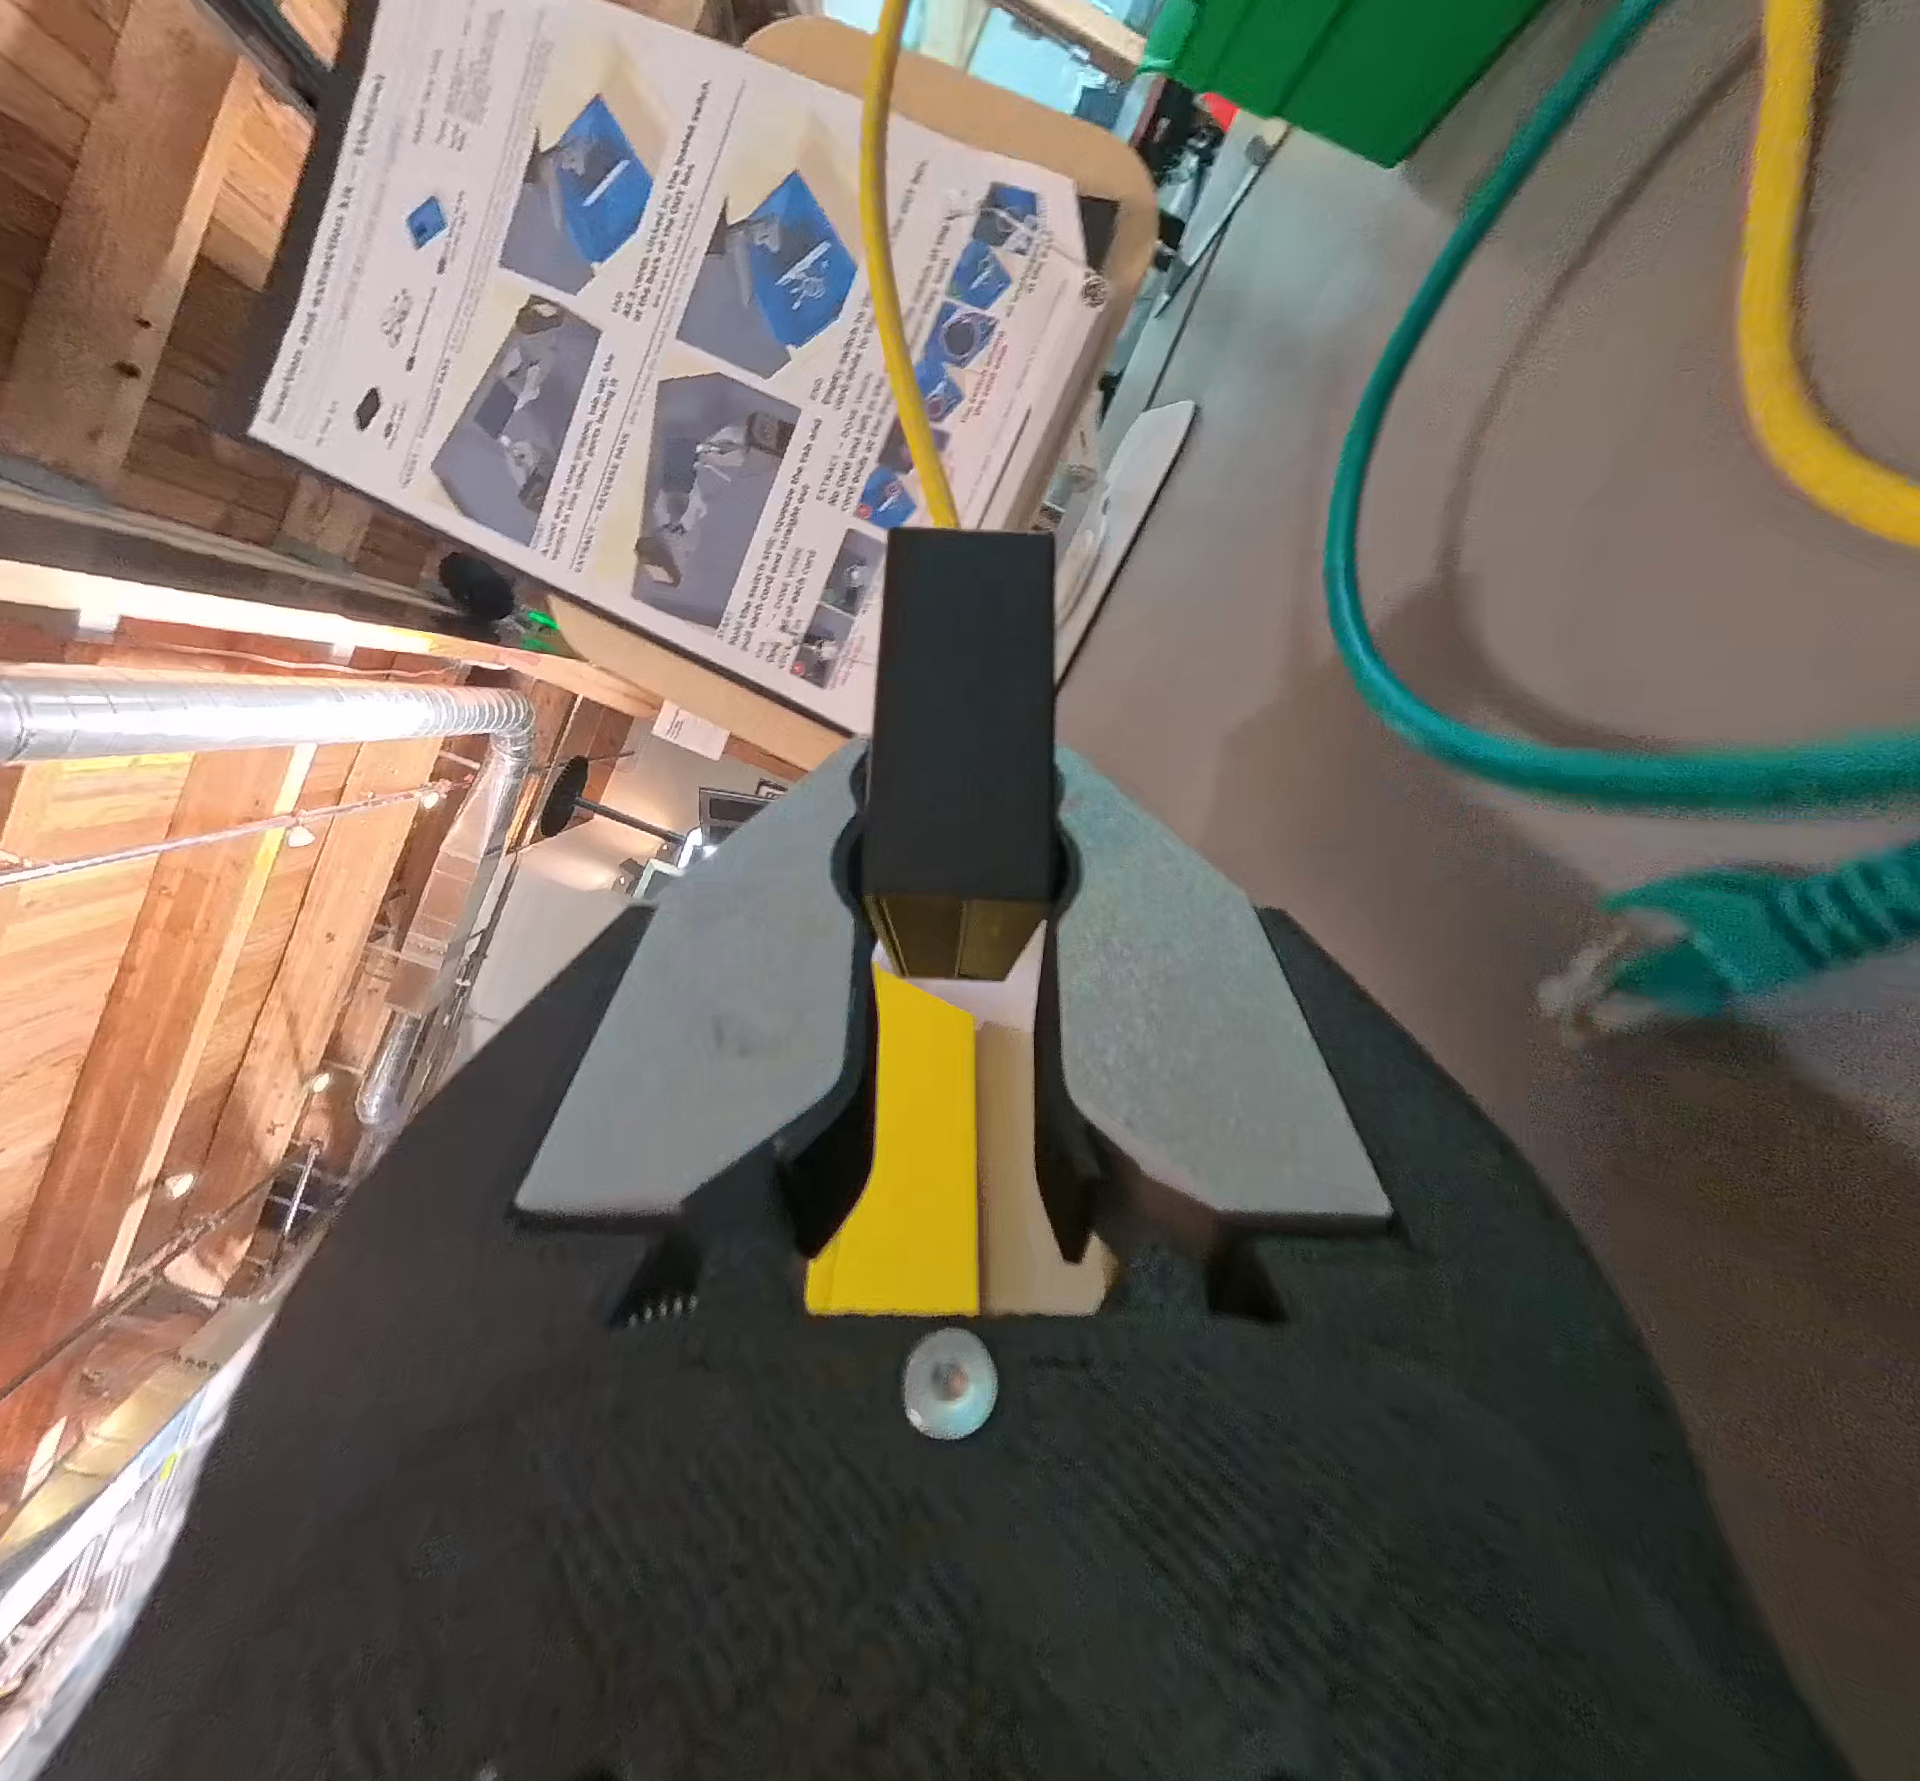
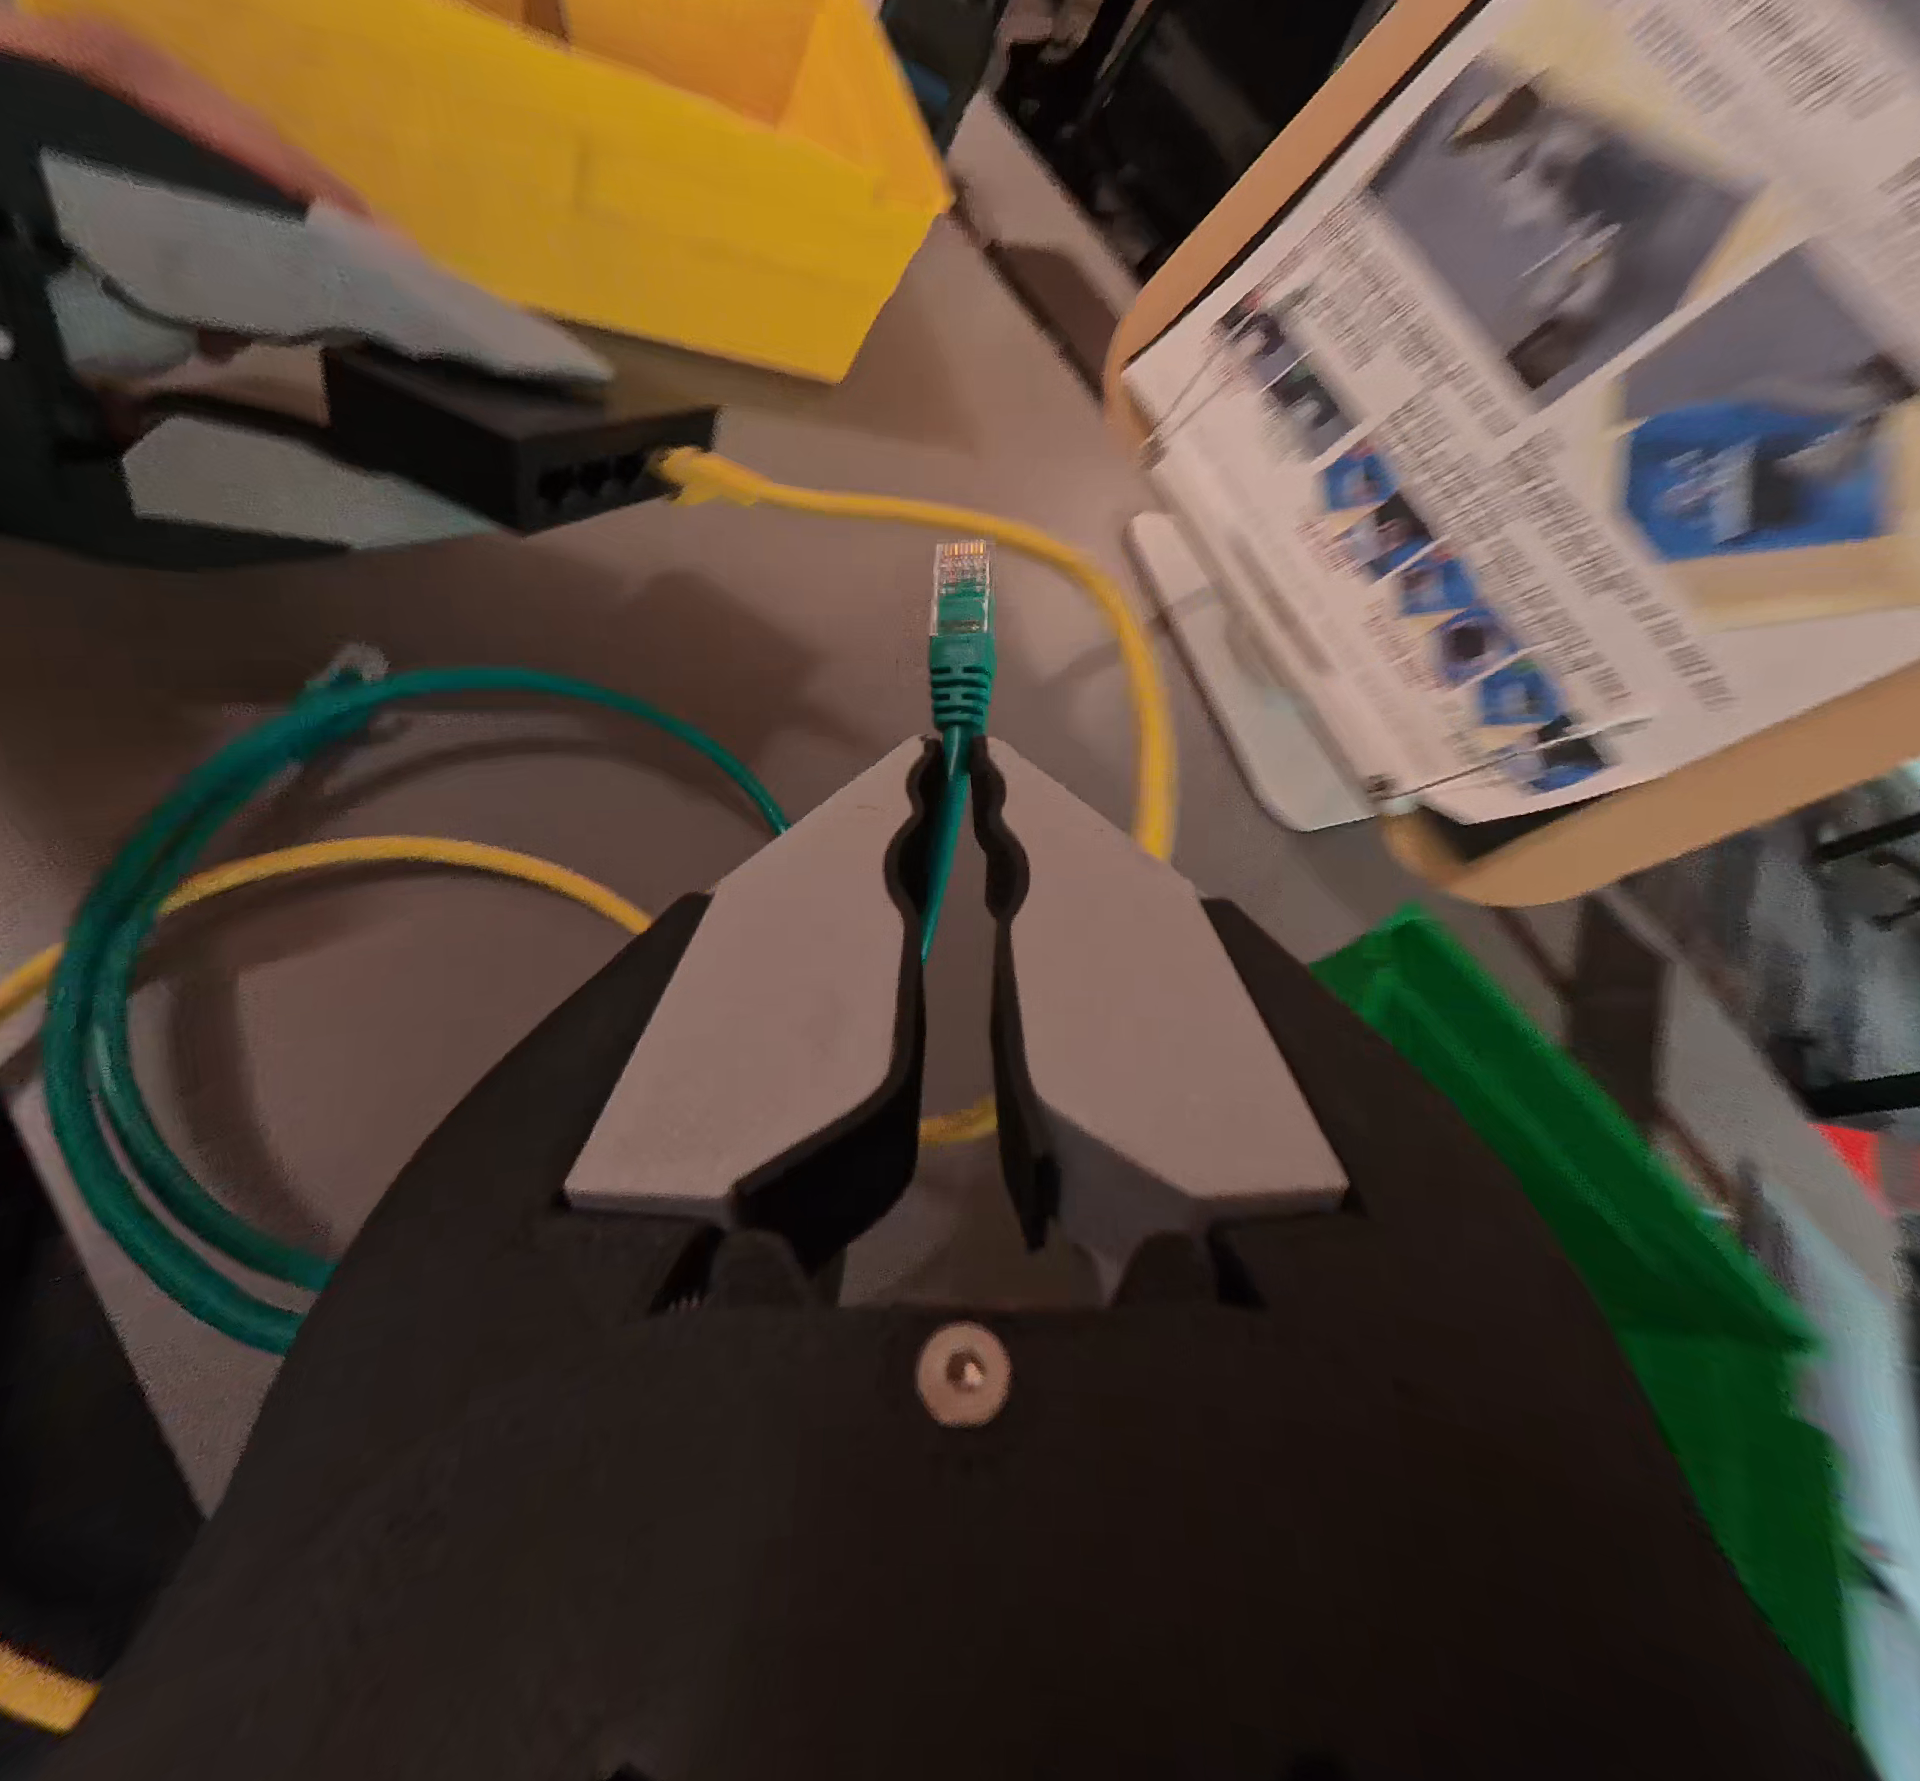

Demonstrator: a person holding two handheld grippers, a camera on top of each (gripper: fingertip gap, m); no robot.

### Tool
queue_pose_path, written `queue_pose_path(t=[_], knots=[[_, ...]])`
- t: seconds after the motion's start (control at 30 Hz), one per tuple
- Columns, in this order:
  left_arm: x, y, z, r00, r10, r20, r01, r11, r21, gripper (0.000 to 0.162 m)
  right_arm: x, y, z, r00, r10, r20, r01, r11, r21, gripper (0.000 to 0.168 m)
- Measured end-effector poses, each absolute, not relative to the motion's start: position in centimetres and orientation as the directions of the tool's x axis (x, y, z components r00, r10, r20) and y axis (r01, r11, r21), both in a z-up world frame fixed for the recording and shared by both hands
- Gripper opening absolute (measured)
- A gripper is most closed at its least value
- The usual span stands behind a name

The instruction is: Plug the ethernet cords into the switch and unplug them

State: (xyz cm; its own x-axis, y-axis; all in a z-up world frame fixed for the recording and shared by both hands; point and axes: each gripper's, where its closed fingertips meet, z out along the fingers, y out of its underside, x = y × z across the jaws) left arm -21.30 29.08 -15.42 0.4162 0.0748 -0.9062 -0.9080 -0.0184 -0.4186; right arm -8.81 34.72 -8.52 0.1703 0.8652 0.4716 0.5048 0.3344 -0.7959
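Grey-brown and matte, the tabletop (image 2: 582, 609) carries loose loops of a yellow ethernet cord (image 2: 1138, 692) and a green ethernet cord (image 2: 94, 1056). At its far edge sit a yellow plastic bin (image 2: 582, 142) and, beside the right hand-held gripper, a green plastic bin (image 2: 1558, 1160). A printed instruction sheet on a light wooden board (image 2: 1558, 381) stands propped nearby. Seen from the left wrist view, the room has bare timber beams (image 1: 156, 173) and a silver foil-wrapped duct (image 1: 260, 713).

The left hand-held gripper (image 1: 961, 858) is closed around a small black box-shaped switch (image 1: 961, 692), held clear of the tabletop; the yellow cord's plug sits in one of its ports. The right hand-held gripper (image 2: 954, 765) is pinched nearly together on the green cord just behind its clear plug (image 2: 961, 588), which points toward the switch but stands apart from it.
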Motion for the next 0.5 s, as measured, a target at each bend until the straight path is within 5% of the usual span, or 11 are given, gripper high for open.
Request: queue_pose_path(t=[0.17, 0.37, 0.5], knots=[[-21.6, 28.5, -13.7, 0.433, 0.15, -0.889, -0.9, 0.019, -0.436, 0.027, -8.0, 31.5, -1.9, 0.008, 0.883, 0.469, 0.41, 0.425, -0.807, 0.001], [-20.5, 26.1, -10.2, 0.391, 0.298, -0.871, -0.92, 0.153, -0.361, 0.027, -10.6, 28.3, -7.9, -0.145, 0.866, 0.479, 0.464, 0.487, -0.74, 0.0], [-20.0, 26.6, -11.3, 0.404, 0.233, -0.885, -0.913, 0.167, -0.373, 0.027, -11.8, 26.6, -11.6, -0.194, 0.89, 0.413, 0.458, 0.454, -0.764, 0.0]])
